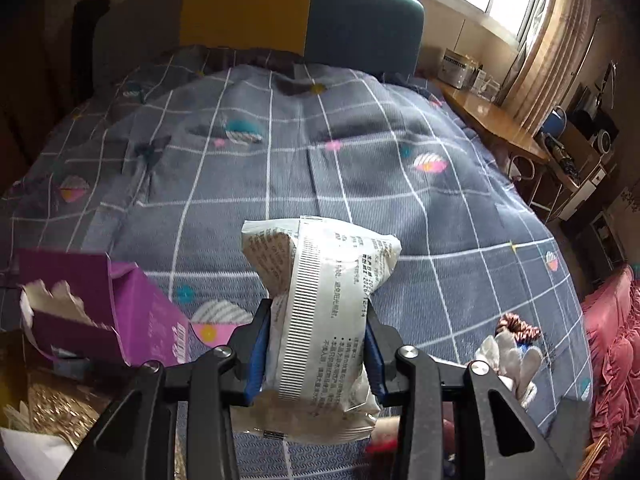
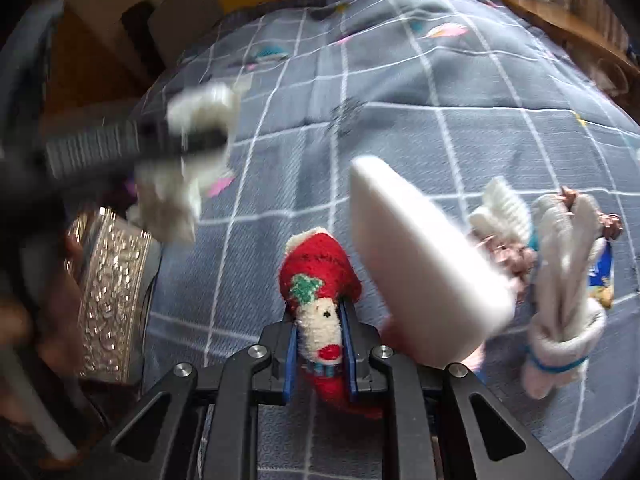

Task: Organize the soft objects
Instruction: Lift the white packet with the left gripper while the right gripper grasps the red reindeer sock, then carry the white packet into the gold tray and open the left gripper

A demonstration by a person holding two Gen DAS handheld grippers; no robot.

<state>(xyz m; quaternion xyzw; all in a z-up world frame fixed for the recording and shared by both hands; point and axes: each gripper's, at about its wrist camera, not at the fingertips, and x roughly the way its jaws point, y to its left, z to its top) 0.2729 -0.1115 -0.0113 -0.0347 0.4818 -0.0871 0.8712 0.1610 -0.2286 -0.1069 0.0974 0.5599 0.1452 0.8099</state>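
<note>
The left claw [image 1: 316, 344] is clamped on a crinkly white printed plastic packet [image 1: 320, 304] at lower centre of its view, above the grey checked bedspread [image 1: 360, 168]; gripped only at the waist, its slack film could slide out. The right claw [image 2: 320, 344] pinches a red-and-white knitted Christmas sock [image 2: 320, 292] at lower centre, just beside a white foam block [image 2: 420, 256] it could knock.

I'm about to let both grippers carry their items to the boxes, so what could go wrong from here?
The left gripper pinches the white packet low down, so its puffy top may flop or slide out. The right gripper squeezes the red sock close beside the white foam block, which it could knock. The purple box already looks torn and tilted, so it may tip.
</note>
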